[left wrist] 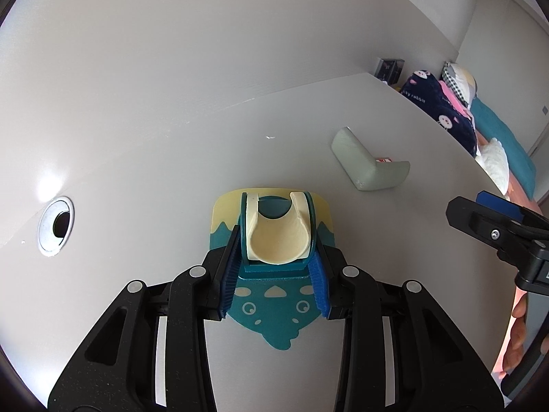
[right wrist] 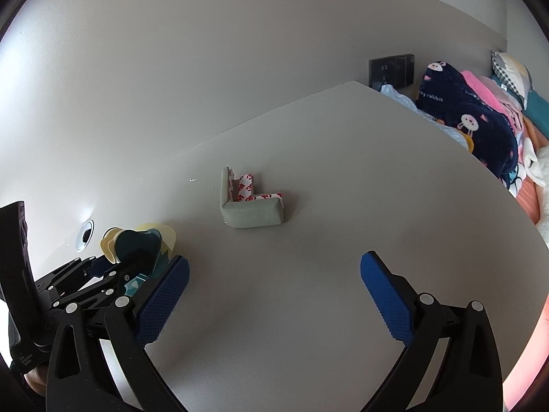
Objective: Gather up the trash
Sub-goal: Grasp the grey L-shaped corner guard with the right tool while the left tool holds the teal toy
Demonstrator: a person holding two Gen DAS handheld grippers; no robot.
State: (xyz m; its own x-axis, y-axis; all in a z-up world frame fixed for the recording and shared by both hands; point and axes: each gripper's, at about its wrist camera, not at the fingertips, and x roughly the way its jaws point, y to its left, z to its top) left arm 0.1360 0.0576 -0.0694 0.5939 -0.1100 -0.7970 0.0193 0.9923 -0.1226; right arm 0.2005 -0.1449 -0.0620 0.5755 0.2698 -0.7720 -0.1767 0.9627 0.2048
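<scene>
My left claw [left wrist: 276, 267] is clamped on the little teal dustpan [left wrist: 274, 237], its lip flat on the desk [left wrist: 171, 171] ready to catch. Right claw [right wrist: 274, 288] gapes wide, holding nothing, aimed at the trash: a grey foam corner guard [right wrist: 252, 211] mid-desk (tape backing showing), well inside the far edge.

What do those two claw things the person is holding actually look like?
Both look alike. The left gripper and right gripper have glossy black plastic linkage arms with triangular cut-outs and round silver rivets. Each finger ends in a textured blue rubber pad. No cables or sleeves are visible.
</scene>
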